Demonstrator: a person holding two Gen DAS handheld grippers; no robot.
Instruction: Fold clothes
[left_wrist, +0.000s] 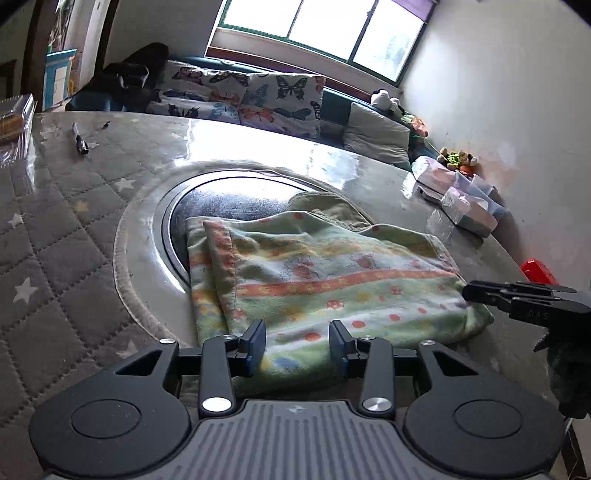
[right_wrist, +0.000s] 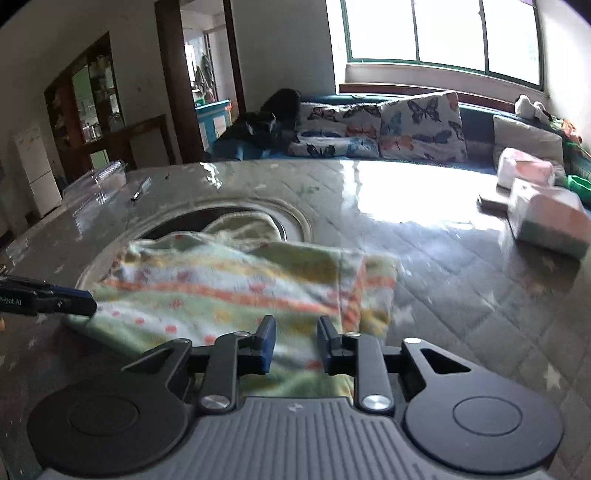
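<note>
A folded green garment with orange stripes and dots (left_wrist: 325, 280) lies on the table, partly over a round dark inset (left_wrist: 229, 206). It also shows in the right wrist view (right_wrist: 229, 291). My left gripper (left_wrist: 297, 341) is open and empty, its fingers over the garment's near edge. My right gripper (right_wrist: 295, 341) is open and empty over the garment's near right part. The right gripper's fingers (left_wrist: 491, 293) show in the left wrist view at the garment's right corner. The left gripper's fingers (right_wrist: 70, 301) show in the right wrist view at its left edge.
The table (left_wrist: 74, 229) has a grey quilted star cover under clear film. A black pen (left_wrist: 80, 139) and a clear plastic box (left_wrist: 14, 122) lie far left. Wrapped tissue packs (right_wrist: 546, 218) stand at the right. A sofa with butterfly cushions (right_wrist: 388, 125) is behind.
</note>
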